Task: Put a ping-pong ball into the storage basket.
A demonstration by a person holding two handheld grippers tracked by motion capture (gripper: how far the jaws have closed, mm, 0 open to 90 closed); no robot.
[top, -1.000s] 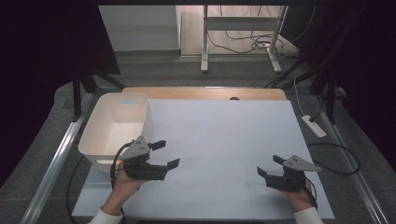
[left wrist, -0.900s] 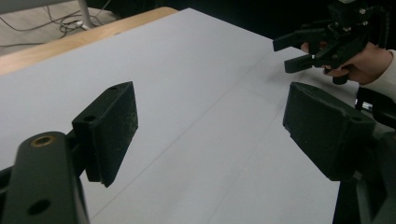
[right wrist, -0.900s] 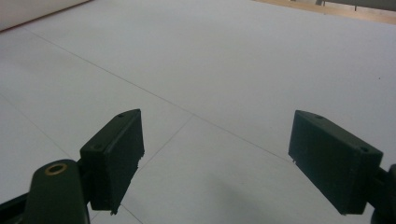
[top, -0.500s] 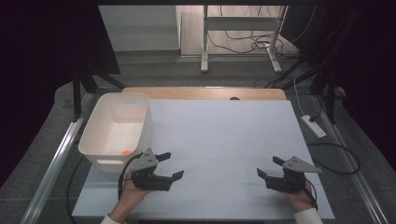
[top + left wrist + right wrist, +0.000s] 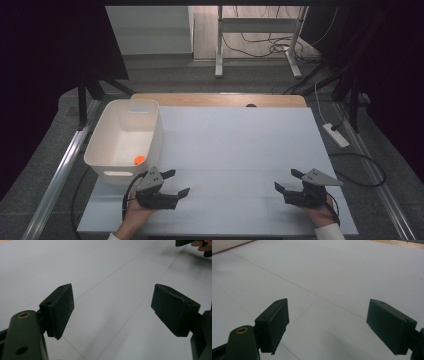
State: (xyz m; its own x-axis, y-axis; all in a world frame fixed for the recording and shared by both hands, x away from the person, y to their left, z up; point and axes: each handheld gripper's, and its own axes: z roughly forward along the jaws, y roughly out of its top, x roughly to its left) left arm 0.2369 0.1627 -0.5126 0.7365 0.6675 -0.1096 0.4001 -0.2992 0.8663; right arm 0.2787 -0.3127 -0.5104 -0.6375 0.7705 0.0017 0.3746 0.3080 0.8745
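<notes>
The white table [image 5: 235,145] is the biggest thing here, and most of its surface is bare, with thin seam lines crossing it. On the table at about 9 o'clock stands the white bin [image 5: 102,145], a deep plastic tub with a cut-out handle in its near wall. Inside the bin, near its 5 o'clock corner, lies a small orange object [image 5: 139,160]; it is too small to say what it is.

The left gripper [image 5: 176,183] sits at about 7 o'clock on the table, just in front of the bin's near wall. A second ago it was at the bin's rim, partly covering it; now it has come back toward the person and lower, close to the table top. Its jaws are apart with nothing between them, as the left gripper view [image 5: 112,310] shows plainly. The orange object, hidden a second ago, is now visible in the bin. I judge that the placing into the bin is finished and the hand is returning to rest.

The right gripper [image 5: 287,181] rests at about 5 o'clock, in the same place as before, also released and holding nothing [image 5: 327,325].

I can read no brand, label or writing on the bin, the table or the grippers.
</notes>
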